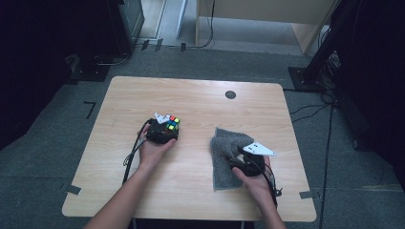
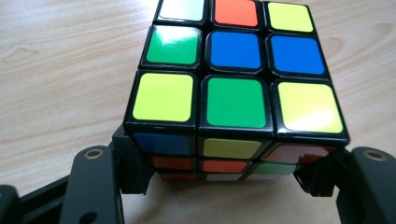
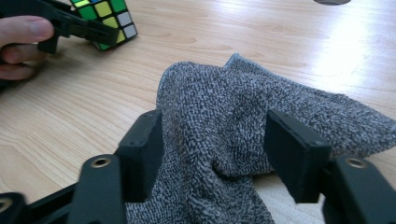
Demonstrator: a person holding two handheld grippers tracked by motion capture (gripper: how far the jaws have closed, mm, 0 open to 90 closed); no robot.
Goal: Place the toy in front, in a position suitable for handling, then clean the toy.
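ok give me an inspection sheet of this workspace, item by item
surface: light wooden table, with a small dark round spot near the far edge
job's things: puzzle cube resting on the table at the left; grey cloth lying rumpled at the right
clutter: nothing seen
grippers: left gripper shut on the puzzle cube's lower sides; right gripper open, its jaws either side of a fold of the grey cloth
cables: a black cable trails from the left gripper along the forearm; more cables lie on the floor at the right
surroundings: grey carpet, dark stands at both sides, a pale wooden cabinet behind the table
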